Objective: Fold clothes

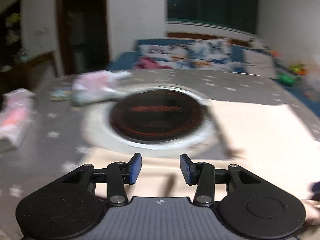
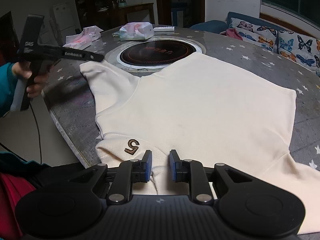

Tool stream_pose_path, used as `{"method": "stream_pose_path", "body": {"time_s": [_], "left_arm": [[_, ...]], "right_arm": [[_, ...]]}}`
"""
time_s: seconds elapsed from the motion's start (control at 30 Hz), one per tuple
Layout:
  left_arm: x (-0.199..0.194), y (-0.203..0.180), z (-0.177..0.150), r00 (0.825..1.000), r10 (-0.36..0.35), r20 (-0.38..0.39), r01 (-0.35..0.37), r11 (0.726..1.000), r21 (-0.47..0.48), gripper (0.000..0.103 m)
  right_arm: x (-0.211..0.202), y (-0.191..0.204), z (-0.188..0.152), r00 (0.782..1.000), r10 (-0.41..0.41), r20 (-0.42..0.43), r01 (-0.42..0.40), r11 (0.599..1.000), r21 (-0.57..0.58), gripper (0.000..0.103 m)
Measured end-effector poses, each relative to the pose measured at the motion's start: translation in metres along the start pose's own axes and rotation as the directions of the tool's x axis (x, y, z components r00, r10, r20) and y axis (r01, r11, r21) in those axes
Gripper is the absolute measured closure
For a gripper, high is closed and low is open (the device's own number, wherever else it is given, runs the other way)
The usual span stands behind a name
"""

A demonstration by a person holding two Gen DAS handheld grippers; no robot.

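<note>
Garment: a cream sweatshirt [image 2: 200, 108] lies spread flat on the desk [image 2: 260, 60], covering most of its near half; its far edge reaches the rim of the round black cooktop [image 2: 158, 53] set into the middle of the desk; a brown embroidered "5" [image 2: 132, 146] sits on a folded-over flap at the near left corner
Left hand-held gripper: in its own view the left hand-held gripper [image 1: 161, 169] hovers above the cream cloth with its blue pads [image 1: 135, 168] well apart and nothing between them; that view is motion-blurred; in the right wrist view it appears as a black tool [image 2: 60, 55] held in a hand [image 2: 30, 80] at the left edge of the desk, its tip just at the sweatshirt's left sleeve [image 2: 104, 74]; whether it touches the sleeve cannot be told
Right hand-held gripper: the right hand-held gripper [image 2: 160, 165] is at the near edge of the sweatshirt, jaws partly apart; a small ridge of cream fabric rises between the pads [image 2: 147, 166]; the pads do not appear to press on it
Desk: grey with white stars
Other things on the desk: two plastic-wrapped packs, one pink and white [image 2: 82, 38] at the far left, one white and pale green [image 2: 137, 31] behind the cooktop
Beyond the desk: a blue sofa [image 2: 214, 25] with butterfly-print cushions [image 2: 260, 34] and a pink cloth [image 2: 233, 34] on it
</note>
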State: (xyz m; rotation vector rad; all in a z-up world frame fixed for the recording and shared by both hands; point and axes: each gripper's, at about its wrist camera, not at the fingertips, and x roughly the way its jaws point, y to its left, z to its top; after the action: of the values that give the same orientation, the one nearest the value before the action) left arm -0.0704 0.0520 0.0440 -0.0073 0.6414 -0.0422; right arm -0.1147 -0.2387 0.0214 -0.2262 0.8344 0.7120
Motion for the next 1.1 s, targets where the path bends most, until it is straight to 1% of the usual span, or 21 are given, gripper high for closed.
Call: {"method": "stream_pose_path", "body": {"time_s": [0.03, 0.07, 0.13, 0.17, 0.2, 0.23, 0.33, 0.43, 0.53, 0.63, 0.67, 0.7, 0.77, 0.87, 0.93, 1.03, 1.07, 1.1], "left_arm": [[0.002, -0.007, -0.003, 1.0, -0.02, -0.003, 0.02, 1.0, 0.008, 0.058], [0.005, -0.013, -0.007, 1.0, -0.025, -0.01, 0.025, 1.0, 0.015, 0.058], [0.011, -0.015, -0.013, 0.999, -0.009, -0.045, 0.009, 1.0, 0.002, 0.062], [0.012, -0.012, -0.018, 0.998, -0.005, -0.068, 0.004, 1.0, -0.023, 0.064], [0.01, -0.01, -0.023, 0.997, 0.0, -0.075, -0.003, 0.999, -0.041, 0.066], [0.005, -0.01, -0.026, 0.997, 0.009, -0.07, -0.012, 0.999, -0.037, 0.065], [-0.008, -0.006, -0.034, 0.995, 0.042, -0.087, -0.045, 0.999, -0.025, 0.066], [-0.016, 0.004, -0.036, 0.991, 0.052, -0.121, -0.057, 0.997, -0.043, 0.066], [-0.017, 0.015, -0.032, 0.986, 0.073, -0.149, -0.084, 0.994, -0.075, 0.066], [-0.02, 0.031, -0.023, 0.988, 0.105, -0.117, -0.121, 0.984, -0.133, 0.068], [-0.02, 0.036, -0.019, 0.99, 0.099, -0.099, -0.114, 0.981, -0.158, 0.068], [-0.018, 0.038, -0.017, 0.992, 0.095, -0.081, -0.107, 0.98, -0.166, 0.067], [-0.01, 0.04, -0.013, 0.991, 0.119, -0.06, -0.127, 0.982, -0.143, 0.066], [0.012, 0.047, -0.014, 0.977, 0.191, -0.09, -0.2, 0.974, -0.103, 0.066], [0.018, 0.056, -0.015, 0.97, 0.233, -0.07, -0.239, 0.967, -0.089, 0.066], [0.027, 0.069, -0.011, 0.943, 0.325, -0.068, -0.329, 0.943, -0.06, 0.064], [0.029, 0.072, -0.008, 0.935, 0.347, -0.073, -0.352, 0.934, -0.063, 0.064], [0.03, 0.073, -0.005, 0.93, 0.358, -0.079, -0.363, 0.929, -0.067, 0.065]], "right_arm": [[0.0, 0.0, 0.0, 1.0, -0.001, 0.0, 0.001, 1.0, 0.0, 0.084], [0.0, 0.001, 0.0, 1.0, -0.002, -0.001, 0.002, 1.0, 0.001, 0.084], [0.0, 0.001, 0.0, 1.0, -0.002, -0.001, 0.002, 1.0, 0.0, 0.084], [0.0, 0.001, 0.0, 1.0, -0.002, -0.001, 0.002, 1.0, -0.001, 0.084], [0.0, 0.0, 0.0, 1.0, 0.0, 0.0, 0.0, 1.0, 0.0, 0.084], [0.0, 0.0, 0.0, 1.0, 0.001, 0.0, -0.001, 1.0, 0.001, 0.084], [0.0, -0.001, 0.0, 1.0, 0.006, 0.0, -0.006, 1.0, 0.001, 0.084], [0.0, -0.002, 0.0, 1.0, 0.007, 0.0, -0.007, 1.0, -0.001, 0.084], [-0.001, -0.002, 0.0, 1.0, 0.009, -0.001, -0.009, 1.0, -0.003, 0.084], [-0.001, -0.002, -0.001, 1.0, 0.01, 0.0, -0.01, 1.0, -0.003, 0.084], [-0.001, -0.002, -0.001, 1.0, 0.01, 0.0, -0.01, 1.0, -0.003, 0.084], [-0.001, -0.002, -0.001, 1.0, 0.009, 0.0, -0.009, 1.0, -0.003, 0.084], [0.0, -0.002, -0.001, 1.0, 0.009, 0.0, -0.009, 1.0, -0.002, 0.084], [0.0, -0.001, -0.001, 1.0, 0.009, 0.001, -0.009, 1.0, -0.001, 0.084], [0.0, -0.002, -0.001, 1.0, 0.009, 0.003, -0.009, 1.0, 0.001, 0.084], [0.0, -0.002, -0.001, 1.0, 0.01, 0.006, -0.01, 1.0, 0.002, 0.084], [0.0, -0.001, -0.001, 1.0, 0.009, 0.006, -0.009, 1.0, 0.002, 0.084], [0.0, -0.001, -0.001, 1.0, 0.009, 0.007, -0.009, 1.0, 0.001, 0.084]]}}
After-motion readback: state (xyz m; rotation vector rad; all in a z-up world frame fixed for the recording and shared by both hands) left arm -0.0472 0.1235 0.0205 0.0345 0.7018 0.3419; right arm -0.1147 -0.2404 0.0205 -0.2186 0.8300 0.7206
